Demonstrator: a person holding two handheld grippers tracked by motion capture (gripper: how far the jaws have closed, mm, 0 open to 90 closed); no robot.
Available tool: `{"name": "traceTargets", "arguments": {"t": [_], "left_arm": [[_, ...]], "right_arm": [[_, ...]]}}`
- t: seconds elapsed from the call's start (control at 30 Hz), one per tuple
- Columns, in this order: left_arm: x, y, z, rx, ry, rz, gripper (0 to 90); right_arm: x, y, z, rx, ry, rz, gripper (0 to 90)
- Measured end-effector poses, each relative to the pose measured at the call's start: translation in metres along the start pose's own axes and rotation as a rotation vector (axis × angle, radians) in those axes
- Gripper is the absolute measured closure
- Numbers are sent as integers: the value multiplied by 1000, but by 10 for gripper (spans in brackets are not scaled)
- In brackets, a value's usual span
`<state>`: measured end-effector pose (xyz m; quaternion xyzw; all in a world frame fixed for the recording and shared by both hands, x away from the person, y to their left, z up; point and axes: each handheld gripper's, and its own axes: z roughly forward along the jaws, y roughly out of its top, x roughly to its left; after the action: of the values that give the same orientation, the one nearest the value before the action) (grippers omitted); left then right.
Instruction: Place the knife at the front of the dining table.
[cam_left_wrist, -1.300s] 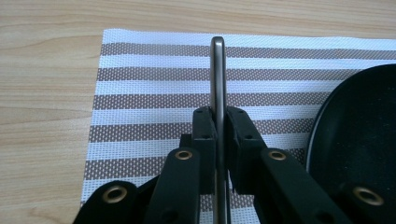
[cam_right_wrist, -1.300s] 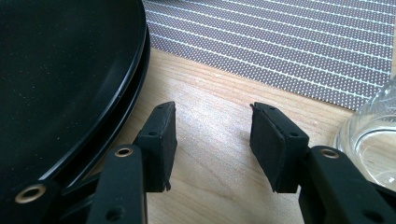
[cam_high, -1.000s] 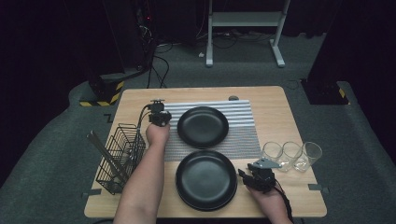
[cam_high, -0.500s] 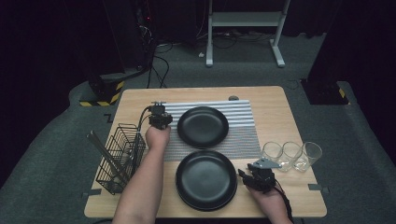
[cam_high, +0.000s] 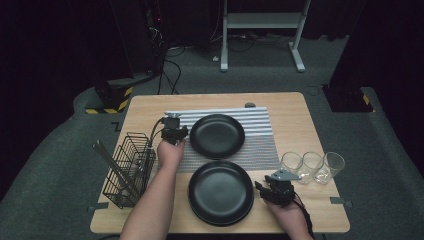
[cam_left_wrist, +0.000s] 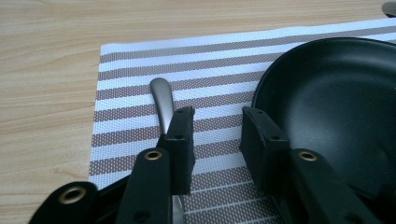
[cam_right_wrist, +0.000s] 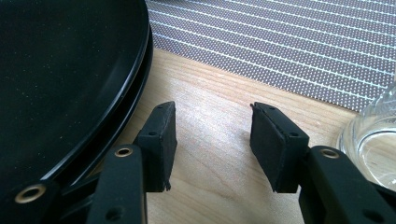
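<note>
While the left gripper (cam_left_wrist: 212, 133) stands beside the round black plate (cam_high: 217, 135) on the striped woven placemat (cam_high: 260, 145), its jaws have just been opening, leaving a silver metal utensil handle (cam_left_wrist: 162, 100) lying on the mat, left of that plate, outside the pads. Placement appears complete; next comes withdrawal. The right gripper (cam_right_wrist: 212, 144) rests half-open and empty, nearer than the plate.
</note>
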<state>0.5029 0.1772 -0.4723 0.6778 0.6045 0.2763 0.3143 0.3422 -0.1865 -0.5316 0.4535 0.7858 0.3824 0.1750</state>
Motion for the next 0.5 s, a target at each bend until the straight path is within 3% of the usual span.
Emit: {"name": "traceTargets", "arguments": {"t": [0.33, 0.4, 0.5], "left_arm": [[-6, 1, -22, -29, -25, 33, 560], [-8, -3, -27, -35, -20, 55, 557], [-11, -10, -31, -42, -37, 53, 552]], "right_arm": [[0, 0, 0, -1, 0, 1, 506], [0, 0, 0, -1, 0, 0, 505], [0, 0, 0, -1, 1, 1, 505]]}}
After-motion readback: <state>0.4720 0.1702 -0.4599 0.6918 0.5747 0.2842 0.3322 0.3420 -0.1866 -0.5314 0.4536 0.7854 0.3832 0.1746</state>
